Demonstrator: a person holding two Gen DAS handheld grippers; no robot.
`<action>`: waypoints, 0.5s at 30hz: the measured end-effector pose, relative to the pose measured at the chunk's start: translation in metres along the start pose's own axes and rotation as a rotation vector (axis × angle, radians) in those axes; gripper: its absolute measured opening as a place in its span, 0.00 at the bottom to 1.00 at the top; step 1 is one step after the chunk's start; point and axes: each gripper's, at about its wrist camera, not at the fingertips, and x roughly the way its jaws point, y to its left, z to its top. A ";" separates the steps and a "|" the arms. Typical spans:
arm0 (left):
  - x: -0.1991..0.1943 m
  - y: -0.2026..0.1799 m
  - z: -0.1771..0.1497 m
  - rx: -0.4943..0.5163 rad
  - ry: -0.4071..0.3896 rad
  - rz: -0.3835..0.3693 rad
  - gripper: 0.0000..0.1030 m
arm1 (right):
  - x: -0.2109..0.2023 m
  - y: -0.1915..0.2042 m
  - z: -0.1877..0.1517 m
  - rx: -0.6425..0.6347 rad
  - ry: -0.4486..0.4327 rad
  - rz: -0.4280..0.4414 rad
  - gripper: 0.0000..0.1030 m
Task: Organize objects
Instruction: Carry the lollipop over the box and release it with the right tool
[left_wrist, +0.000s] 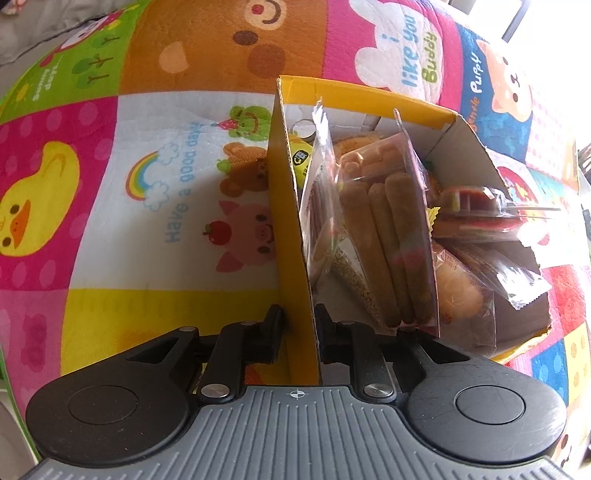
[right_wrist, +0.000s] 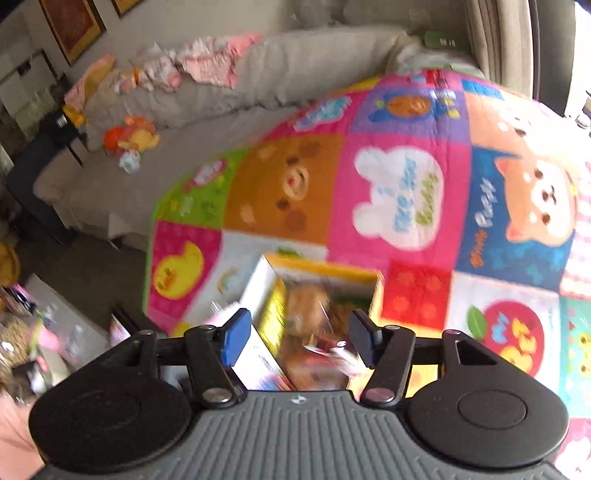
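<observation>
- Left wrist view: left gripper (left_wrist: 298, 325) clamped on the near wall of the yellow box (left_wrist: 291, 229), which sits on the cartoon quilt (left_wrist: 110, 206).
- Box already packed: biscuit-stick packet (left_wrist: 388, 236) upright, other wrapped snacks (left_wrist: 465, 295) beside it.
- Right gripper (right_wrist: 300, 341) above the box, jaws apart, nothing between them; view blurred.
- Looks mostly done; no loose items visible on the quilt.
</observation>
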 end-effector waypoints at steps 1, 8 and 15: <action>0.000 -0.003 0.001 0.008 -0.001 0.007 0.21 | 0.004 -0.002 -0.007 -0.014 0.015 -0.026 0.57; 0.009 -0.016 0.015 0.024 0.004 0.036 0.22 | 0.027 -0.017 -0.054 -0.083 0.107 -0.114 0.57; 0.027 -0.038 0.036 0.047 -0.003 0.023 0.23 | 0.056 -0.037 -0.082 -0.117 0.150 -0.185 0.57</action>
